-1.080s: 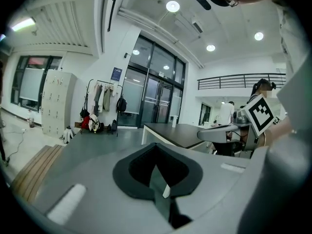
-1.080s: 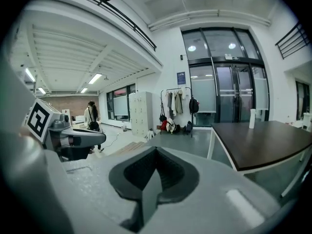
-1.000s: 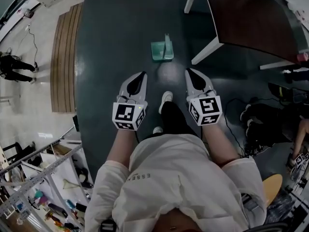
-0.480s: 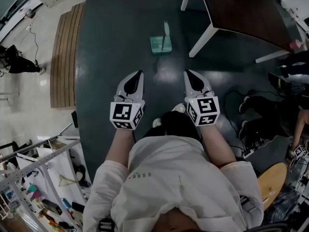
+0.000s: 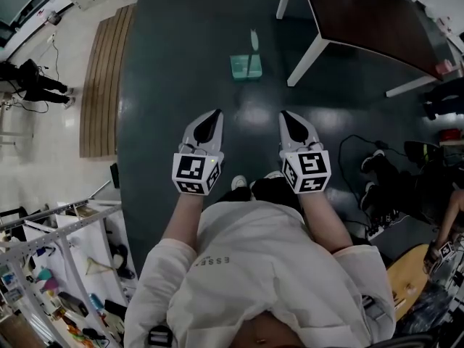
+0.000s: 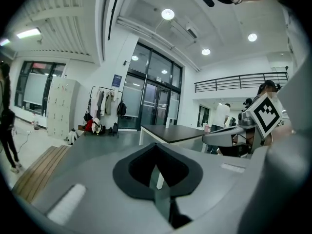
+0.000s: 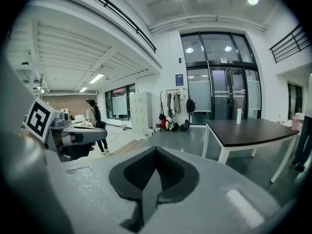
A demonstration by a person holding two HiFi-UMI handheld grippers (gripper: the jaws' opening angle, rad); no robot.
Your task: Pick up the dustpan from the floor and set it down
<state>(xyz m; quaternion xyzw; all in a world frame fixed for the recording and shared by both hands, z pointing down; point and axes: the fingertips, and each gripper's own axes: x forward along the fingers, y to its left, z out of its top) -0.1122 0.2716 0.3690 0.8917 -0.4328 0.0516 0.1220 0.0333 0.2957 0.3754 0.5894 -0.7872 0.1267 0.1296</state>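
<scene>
Dustpan [image 5: 245, 67]: one, pale green, sitting on the dark floor [image 5: 174, 42] with its handle pointing up. It lies ahead of both grippers, well apart from them, on a line that runs roughly between the two. It is near a white leg of the one brown-topped table [image 5: 362, 13] at the upper right.

Two grippers are in view, one in each hand, held side by side above the floor and apart from each other. The left gripper [image 5: 214, 114] has its jaws pressed together with nothing between them, as its own view shows. The right gripper [image 5: 285, 115] likewise has its jaws closed tight and empty. Neither touches the dustpan. Each gripper carries one marker cube, so two in all: the left cube [image 5: 194, 174] and the right cube [image 5: 308, 170].

One wooden platform [image 5: 105, 85] lies along the left edge of the dark floor. One person [image 5: 36, 82] in dark clothes stands beyond it on the pale floor. The right gripper view shows one bottle [image 7: 239, 115] standing on the table.
</scene>
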